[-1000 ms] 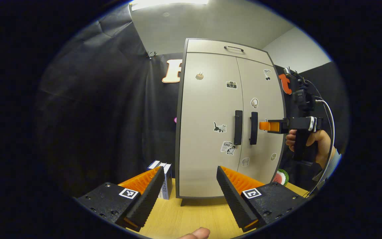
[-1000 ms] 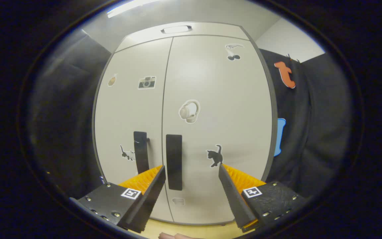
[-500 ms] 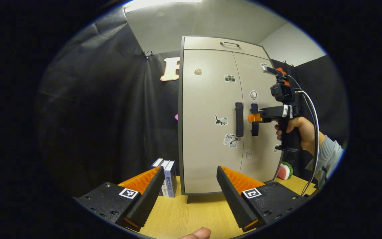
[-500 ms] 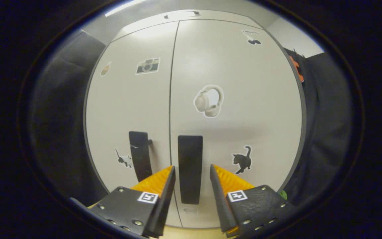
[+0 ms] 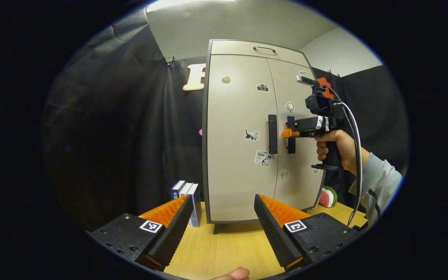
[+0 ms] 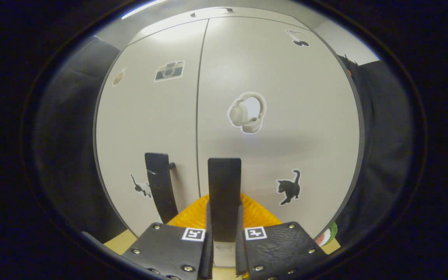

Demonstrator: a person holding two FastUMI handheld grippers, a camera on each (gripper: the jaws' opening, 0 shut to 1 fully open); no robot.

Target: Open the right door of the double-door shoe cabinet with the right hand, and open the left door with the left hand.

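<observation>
The pale grey shoe cabinet stands on the table with both doors closed. In the left gripper view, my left gripper is open, well back from the cabinet and low, facing the left door and its dark vertical handle. Farther off, a hand holds my right gripper against the right door's handle. In the right gripper view, my right gripper is shut on the right handle, one finger on each side. The left handle is just to its left.
The cabinet stands on a wooden table. Upright books are at its left foot and a watermelon-slice toy at its right. A top drawer with a handle is above the doors. Black cloth walls surround it.
My right gripper moved in to the right handle and shut on it; it was open a second ago. My left gripper backed off slightly and stayed open. Doors remain closed.
</observation>
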